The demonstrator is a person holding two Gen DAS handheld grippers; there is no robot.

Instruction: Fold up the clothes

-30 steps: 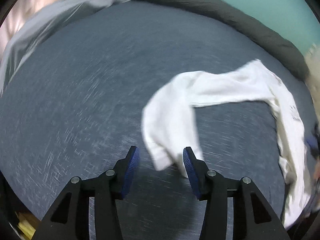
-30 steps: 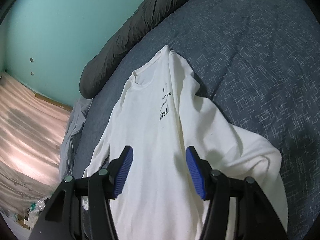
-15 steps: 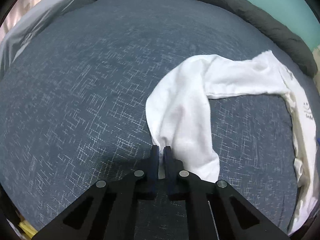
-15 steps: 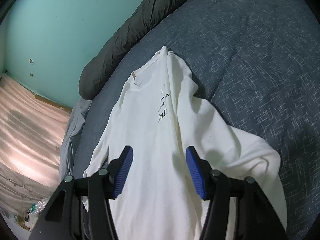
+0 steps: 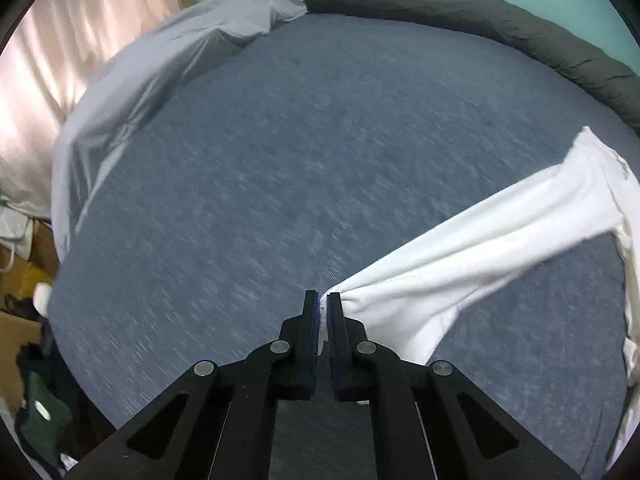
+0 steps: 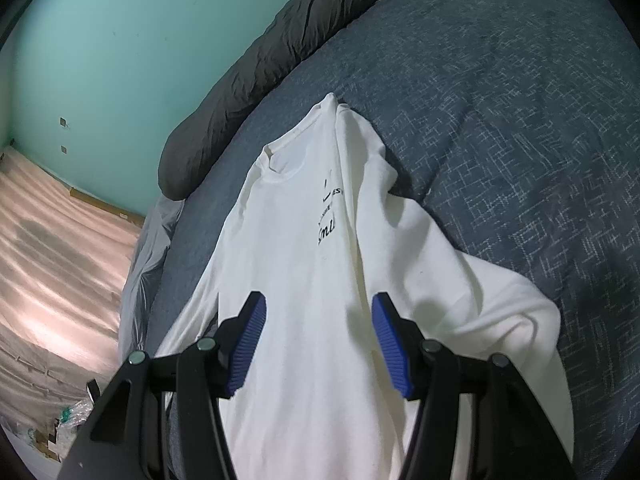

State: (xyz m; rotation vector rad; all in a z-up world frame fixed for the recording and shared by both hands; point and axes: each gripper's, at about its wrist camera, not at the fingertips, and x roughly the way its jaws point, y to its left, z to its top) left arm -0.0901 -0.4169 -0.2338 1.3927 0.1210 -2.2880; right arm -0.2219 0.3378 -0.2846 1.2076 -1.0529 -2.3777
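Note:
A white long-sleeved shirt point(image 6: 316, 264) with small black lettering on the chest lies spread on the blue bedcover point(image 6: 520, 128), collar pointing away. In the left wrist view one sleeve point(image 5: 480, 248) is stretched taut from the shirt's body at the right edge to my left gripper point(image 5: 322, 300), which is shut on the cuff and holds it off the cover. My right gripper point(image 6: 318, 320) hovers open over the shirt's lower body, nothing between its blue pads point(image 6: 250, 336).
A dark grey rolled duvet point(image 5: 480, 28) runs along the teal wall at the bed's far side. A pale grey sheet point(image 5: 160, 80) is bunched at the bed's corner. Pink curtains point(image 6: 52, 272) hang beyond. Boxes and bags point(image 5: 24, 280) sit on the floor.
My left gripper closed on the sleeve's cuff, then lifted and pulled it away from the shirt's body, drawing the sleeve straight. The right gripper has stayed where it was, open.

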